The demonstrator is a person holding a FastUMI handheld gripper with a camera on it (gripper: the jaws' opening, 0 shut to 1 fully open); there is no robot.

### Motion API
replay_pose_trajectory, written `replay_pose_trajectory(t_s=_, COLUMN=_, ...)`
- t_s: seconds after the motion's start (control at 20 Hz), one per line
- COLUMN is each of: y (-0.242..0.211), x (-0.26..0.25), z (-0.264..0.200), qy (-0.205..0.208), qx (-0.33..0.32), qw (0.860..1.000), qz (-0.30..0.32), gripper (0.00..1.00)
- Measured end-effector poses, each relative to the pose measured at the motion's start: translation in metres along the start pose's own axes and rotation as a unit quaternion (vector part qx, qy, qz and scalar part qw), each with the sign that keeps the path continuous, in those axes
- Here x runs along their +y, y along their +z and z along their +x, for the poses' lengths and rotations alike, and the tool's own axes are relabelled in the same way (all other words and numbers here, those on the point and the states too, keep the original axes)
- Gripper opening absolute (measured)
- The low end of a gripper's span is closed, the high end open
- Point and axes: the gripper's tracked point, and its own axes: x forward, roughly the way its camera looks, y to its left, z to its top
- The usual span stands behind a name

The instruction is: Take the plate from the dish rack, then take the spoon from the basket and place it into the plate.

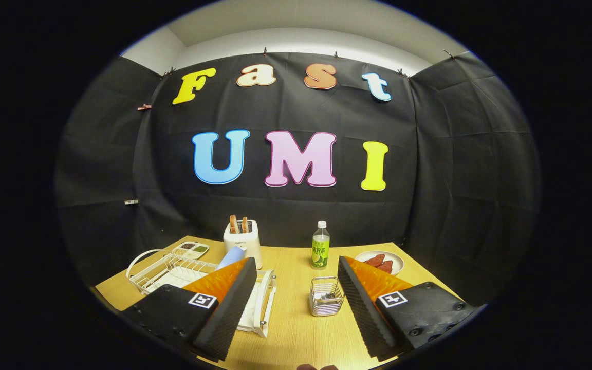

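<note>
Wood-grain laminate covers the counter (291, 324), a pale yellowish top set against the black cloth wall of the booth. The gripper (296, 288) hangs above the near part of it with its fingers (226, 308) spread wide apart and nothing held between them; both are clear of everything on the counter.

Behind the left finger sits a white wire dish rack (172, 272) on a white tray, with a looped handle at its far left end. A pale blue plate (232, 255) stands on edge in the rack, its rim showing just past the tip of the left finger. Between the two fingers, nearer the right one, stands a small wire mesh basket (326, 296); something dark and metallic lies inside it, likely the spoon, though I cannot make out its shape.

Farther back, a white toaster (243, 242) with two slices of bread sticking up stands just behind the rack. To its right, well apart, a green bottle (320, 246) with a white cap stands upright. Beyond the right finger is a small round dish (381, 261) holding reddish pieces of food. At the far left corner lies a little divided tray (190, 249) with dark and green fillings.
</note>
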Motion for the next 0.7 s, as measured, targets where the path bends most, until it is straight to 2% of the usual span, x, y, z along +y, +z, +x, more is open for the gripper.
replay_pose_trajectory(t_s=0.15, y=-0.004, x=0.007, z=0.011, qy=0.016, qx=0.018, qw=1.0, qz=0.007, gripper=0.98)
replay_pose_trajectory(t_s=0.35, y=-0.02, x=0.017, z=0.032, qy=0.035, qx=0.076, qw=0.996, qz=0.019, gripper=0.98)
replay_pose_trajectory(t_s=0.7, y=-0.022, x=0.064, z=0.08, qy=0.084, qx=0.146, qw=0.985, qz=0.033, gripper=0.98)
